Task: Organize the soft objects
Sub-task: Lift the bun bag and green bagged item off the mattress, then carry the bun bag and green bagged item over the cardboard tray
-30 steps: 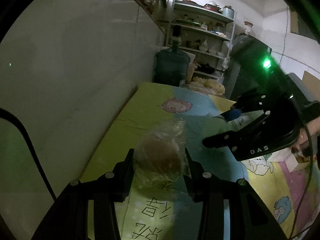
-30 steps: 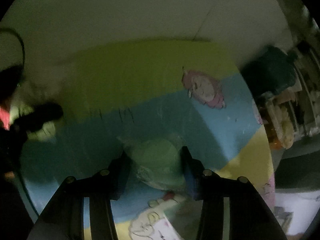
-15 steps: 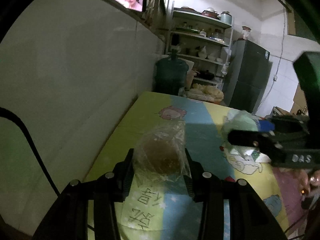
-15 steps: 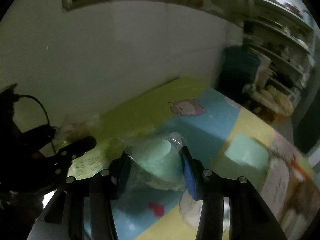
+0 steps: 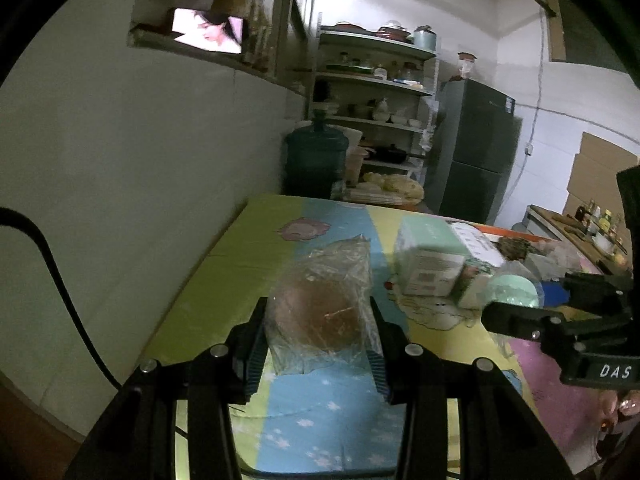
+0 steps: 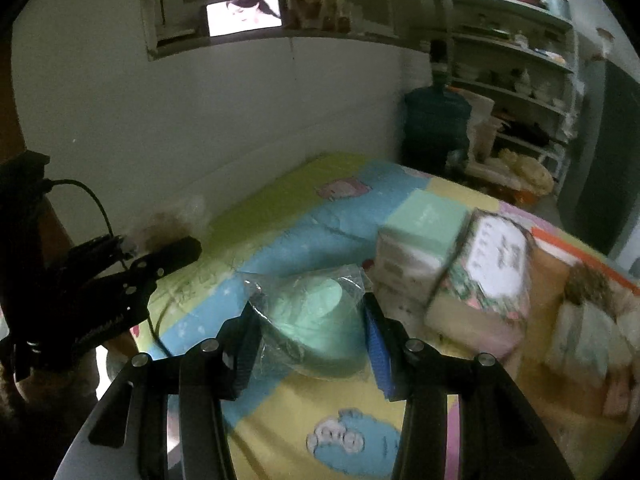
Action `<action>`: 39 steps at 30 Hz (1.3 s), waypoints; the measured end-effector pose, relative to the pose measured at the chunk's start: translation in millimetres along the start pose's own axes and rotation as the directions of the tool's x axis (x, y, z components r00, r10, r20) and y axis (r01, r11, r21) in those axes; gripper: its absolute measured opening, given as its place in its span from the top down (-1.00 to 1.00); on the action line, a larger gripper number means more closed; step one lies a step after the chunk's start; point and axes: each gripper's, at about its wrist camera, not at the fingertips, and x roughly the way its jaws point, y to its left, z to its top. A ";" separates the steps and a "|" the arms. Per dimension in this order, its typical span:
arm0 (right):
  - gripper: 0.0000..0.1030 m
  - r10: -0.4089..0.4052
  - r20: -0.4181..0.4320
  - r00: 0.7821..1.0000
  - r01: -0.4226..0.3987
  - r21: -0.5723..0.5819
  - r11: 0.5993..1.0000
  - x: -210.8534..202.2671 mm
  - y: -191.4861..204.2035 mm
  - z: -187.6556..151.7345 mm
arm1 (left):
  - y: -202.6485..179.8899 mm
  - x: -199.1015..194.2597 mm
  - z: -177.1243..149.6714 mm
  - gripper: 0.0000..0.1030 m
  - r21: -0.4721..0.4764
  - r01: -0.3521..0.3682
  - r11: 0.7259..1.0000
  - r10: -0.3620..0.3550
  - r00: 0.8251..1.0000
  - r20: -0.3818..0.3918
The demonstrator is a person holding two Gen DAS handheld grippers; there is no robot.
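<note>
The left gripper [image 5: 318, 320] is clenching a brown round bun wrapped in clear plastic [image 5: 320, 304]; both pads are pressing on the wrapping, and the bun is hanging above the cartoon-printed mat [image 5: 248, 264] that is covering the table. The right gripper [image 6: 312, 328] is grasping a pale green round soft object in a clear bag [image 6: 316, 320], with its jaws closed on the two sides of it, also above the mat. In the left wrist view the right gripper is showing at the right edge, and the green object is sitting between its fingers [image 5: 520, 316]. In the right wrist view the left gripper is appearing at the left side, near the wall, with the bun as a blurred shape at its tips.

Further on the mat, a mint green box [image 6: 424, 224] is lying just beside a soft pack with a flower pattern and a white label [image 6: 488, 276]; the two seem to be touching. To the right of them more soft packs [image 6: 588, 320] are lying, but they are too blurred to tell apart. Behind the table a large blue water bottle [image 5: 316, 160] is standing by the shelves [image 5: 372, 80], and a dark refrigerator [image 5: 476, 148] is standing beside them. A lit screen [image 5: 208, 32] is resting on a ledge on the wall.
</note>
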 end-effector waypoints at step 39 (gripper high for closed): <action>0.04 -0.260 0.174 0.950 0.198 0.309 0.930 -131.3 -113.1 -91.7 | -181.3 3.6 18.3 0.14 0.171 0.196 0.965 -0.202 0.979 0.016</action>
